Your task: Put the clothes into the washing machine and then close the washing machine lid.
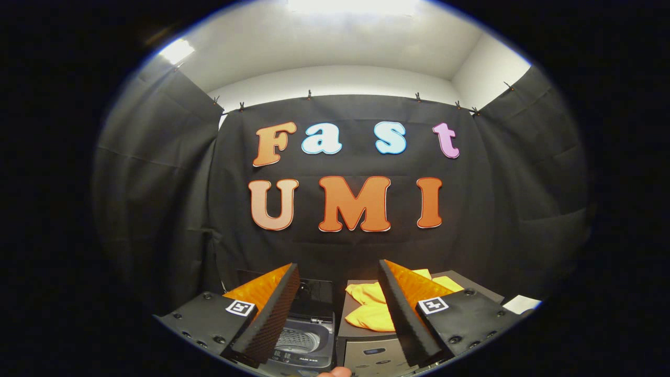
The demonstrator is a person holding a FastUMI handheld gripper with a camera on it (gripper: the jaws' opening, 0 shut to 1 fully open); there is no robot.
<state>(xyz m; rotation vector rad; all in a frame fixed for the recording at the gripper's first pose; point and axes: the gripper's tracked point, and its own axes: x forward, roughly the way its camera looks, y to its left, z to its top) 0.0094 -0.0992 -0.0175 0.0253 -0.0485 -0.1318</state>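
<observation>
My gripper (339, 280) is open, its fingers spread wide with nothing between them. Below and just ahead of the left finger sits a small grey washing machine (306, 343) with its lid (314, 290) raised, so the drum opening shows. To its right, partly behind the right finger, a yellow garment (369, 309) lies crumpled on top of a grey box-shaped appliance (369, 356). The gripper hangs above both, touching neither.
Black cloth walls close the booth behind and on both sides. A white sheet (521, 303) lies to the right, past the right finger. A fingertip of a person's hand (335, 372) shows below, between the fingers.
</observation>
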